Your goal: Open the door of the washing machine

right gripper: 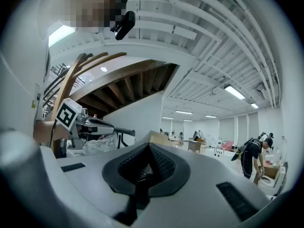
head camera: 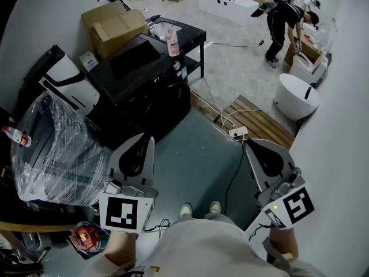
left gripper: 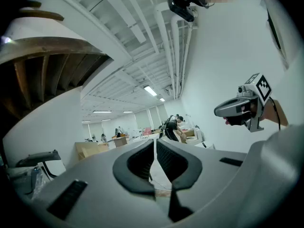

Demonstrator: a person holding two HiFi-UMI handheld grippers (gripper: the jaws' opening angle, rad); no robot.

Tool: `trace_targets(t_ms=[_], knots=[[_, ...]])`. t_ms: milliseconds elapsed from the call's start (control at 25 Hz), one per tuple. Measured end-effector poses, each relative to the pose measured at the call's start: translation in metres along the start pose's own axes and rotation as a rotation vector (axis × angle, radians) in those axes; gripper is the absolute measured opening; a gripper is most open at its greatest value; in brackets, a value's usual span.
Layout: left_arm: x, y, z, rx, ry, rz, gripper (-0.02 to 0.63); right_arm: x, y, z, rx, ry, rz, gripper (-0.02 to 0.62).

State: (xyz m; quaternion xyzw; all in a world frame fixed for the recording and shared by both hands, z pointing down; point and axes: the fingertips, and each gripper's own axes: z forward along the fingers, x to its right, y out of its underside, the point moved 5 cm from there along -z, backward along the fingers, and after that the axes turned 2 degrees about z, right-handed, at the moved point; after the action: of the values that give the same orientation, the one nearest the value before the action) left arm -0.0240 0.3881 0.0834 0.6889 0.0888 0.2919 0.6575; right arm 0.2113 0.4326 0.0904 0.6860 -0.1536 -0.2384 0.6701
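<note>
The black washing machine (head camera: 138,68) stands at the left of the room, its round dark door (head camera: 168,105) closed on the front that faces the grey floor. My left gripper (head camera: 146,140) is held level just short of that front, a little below the door, jaws shut with nothing between them. In the left gripper view the pads (left gripper: 161,158) meet at the left gripper's (left gripper: 155,142) tips. My right gripper (head camera: 252,145) hangs further right over the floor, also shut and empty; its jaws meet in the right gripper (right gripper: 149,148) view.
A plastic-wrapped appliance (head camera: 52,149) stands left of the washer, with a cardboard box (head camera: 112,25) and a black table (head camera: 187,36) behind. A power strip (head camera: 237,131) with cables lies by a wooden pallet (head camera: 259,123). A white tub (head camera: 297,97) and a bending person (head camera: 285,22) are far right.
</note>
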Motion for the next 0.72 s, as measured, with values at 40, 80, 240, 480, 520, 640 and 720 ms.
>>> trace_targets(t_ms=[40,80,240,480,520,640,720], knots=[[0.002,0.0,0.001,0.003,0.013,0.02,0.033,0.004,0.0,-0.001,0.006,0.004,0.005,0.028],[0.004,-0.001,0.001,0.007,0.023,0.035,0.034,0.008,0.001,-0.003,0.013,0.007,0.012,0.028],[0.017,-0.004,0.011,0.006,0.035,0.051,0.034,0.025,0.003,-0.009,0.047,0.009,0.047,0.028],[0.038,-0.009,0.03,0.014,0.036,0.021,0.034,0.049,0.013,-0.02,0.04,0.001,0.065,0.028],[0.04,-0.01,0.033,0.029,0.039,-0.02,0.034,0.053,0.014,-0.022,0.043,0.002,0.07,0.028],[0.048,-0.013,0.043,0.047,0.043,-0.127,0.034,0.068,0.014,-0.031,0.062,0.003,0.089,0.028],[0.052,-0.013,0.05,0.052,0.008,-0.186,0.034,0.077,0.014,-0.038,0.068,0.003,0.089,0.028]])
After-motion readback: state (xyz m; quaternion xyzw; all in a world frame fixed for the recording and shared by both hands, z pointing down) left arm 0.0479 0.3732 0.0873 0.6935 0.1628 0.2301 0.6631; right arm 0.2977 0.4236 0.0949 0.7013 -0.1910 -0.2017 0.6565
